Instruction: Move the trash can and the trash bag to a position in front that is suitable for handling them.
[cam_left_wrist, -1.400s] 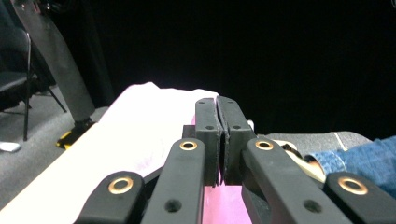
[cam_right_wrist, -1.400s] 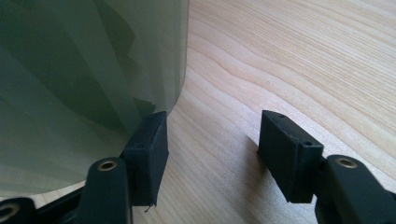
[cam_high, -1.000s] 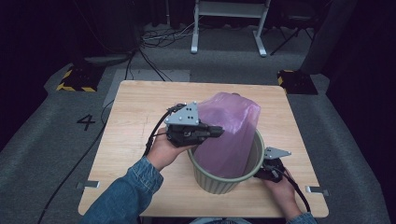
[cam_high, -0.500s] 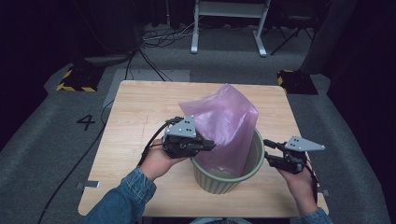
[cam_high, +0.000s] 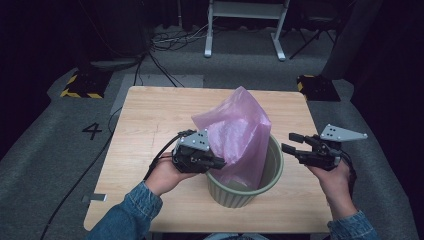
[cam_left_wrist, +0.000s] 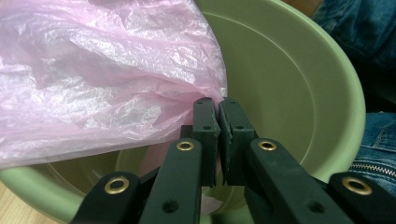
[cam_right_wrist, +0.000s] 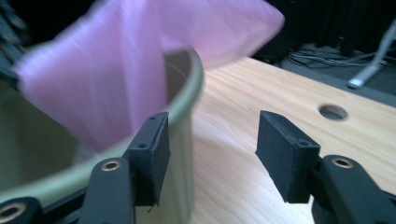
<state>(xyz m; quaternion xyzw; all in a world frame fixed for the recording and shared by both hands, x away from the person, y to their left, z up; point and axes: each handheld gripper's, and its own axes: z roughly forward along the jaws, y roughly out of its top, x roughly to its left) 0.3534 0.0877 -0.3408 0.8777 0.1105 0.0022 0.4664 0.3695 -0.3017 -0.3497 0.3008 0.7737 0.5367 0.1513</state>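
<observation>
Lining the green bin (cam_high: 260, 182) with the pink bag (cam_high: 235, 135); bin sits at 6 o'clock on the counter (cam_high: 150, 120), bag billowing up out of it, toward 12. Left gripper (cam_high: 212, 162) clenched on the bag's edge at the bin's 9 o'clock rim; in the left gripper view pads (cam_left_wrist: 205, 133) pinch the film just inside the wall. Right gripper (cam_high: 289, 143) released, nothing between its jaws, which have just been opening; held off the bin at 3 o'clock, pointing toward it, hand under it, forearm in from 5 o'clock.

To do well: keep the left pinch low and steady at the rim. Bring the free gripper to the far edge of the bag mouth, grasp a single layer, then spread and fold over the rim opposite. Avoid tugging hard; thin film likely to tear or slip.
</observation>
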